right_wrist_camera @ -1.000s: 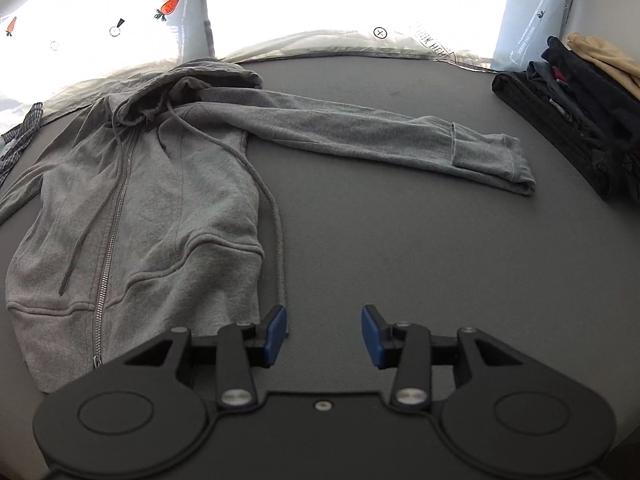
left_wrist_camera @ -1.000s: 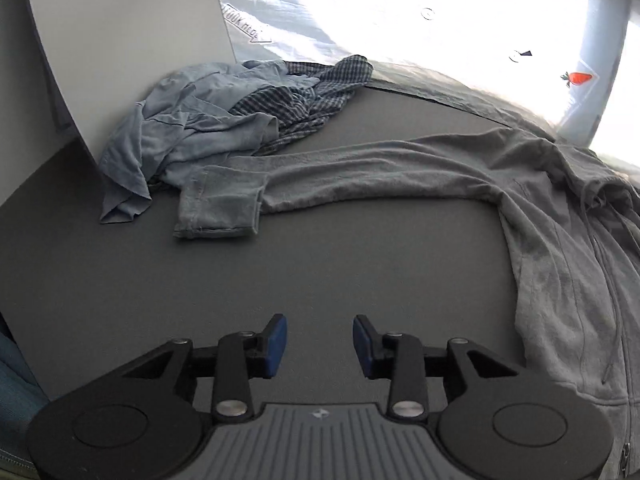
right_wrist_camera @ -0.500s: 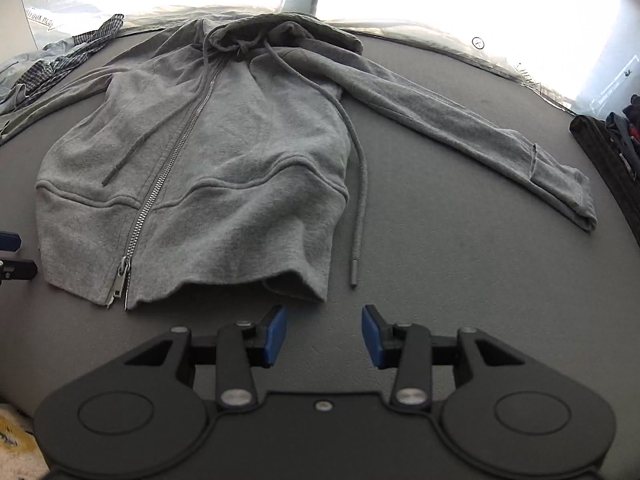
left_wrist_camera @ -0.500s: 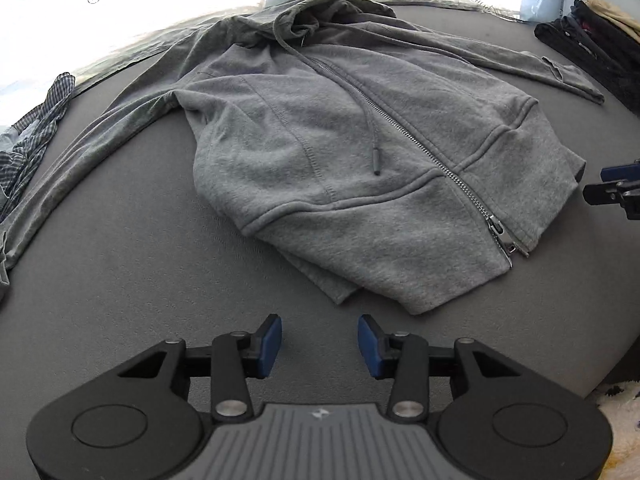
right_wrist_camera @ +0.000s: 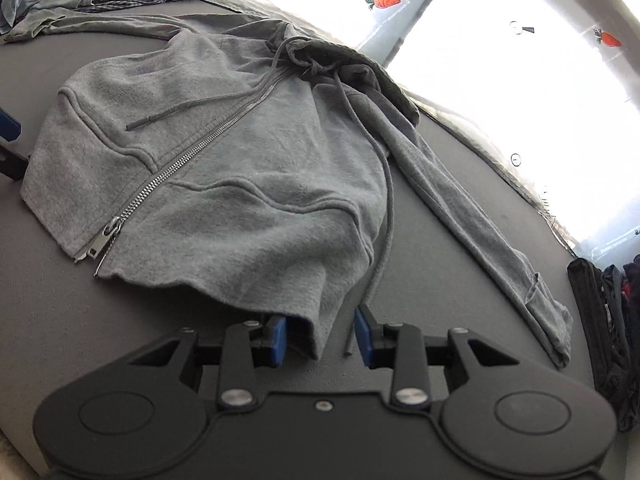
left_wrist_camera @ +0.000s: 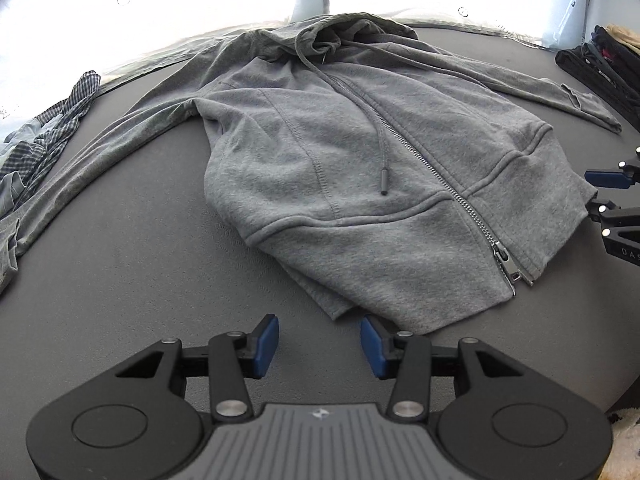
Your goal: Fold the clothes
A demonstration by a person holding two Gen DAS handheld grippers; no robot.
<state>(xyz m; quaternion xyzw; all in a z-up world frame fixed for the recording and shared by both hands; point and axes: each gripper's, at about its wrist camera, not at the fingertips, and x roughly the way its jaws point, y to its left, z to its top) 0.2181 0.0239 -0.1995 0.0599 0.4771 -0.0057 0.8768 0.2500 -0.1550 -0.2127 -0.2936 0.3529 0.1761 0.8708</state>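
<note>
Grey hoodie (left_wrist_camera: 360,184) flat on dark bed (left_wrist_camera: 120,260); left tongs (left_wrist_camera: 319,340) opening, empty; right tongs (right_wrist_camera: 320,338) closing around hem.

My left gripper (left_wrist_camera: 318,340) points down at a slant and its jaws are opening, with nothing between them. My right gripper (right_wrist_camera: 320,334) is closing its jaws around the hoodie hem (right_wrist_camera: 308,332).

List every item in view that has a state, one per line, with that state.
grey hoodie: spread flat, front up, sleeves out to both sides
zipper: closed most of the way, parted just at the hem
left gripper: jaws opening, empty, just short of the hem
right gripper: jaws closing, hem corner between them
checked garment: crumpled, unfolded
dark clothes: stacked at the surface's edge
</note>
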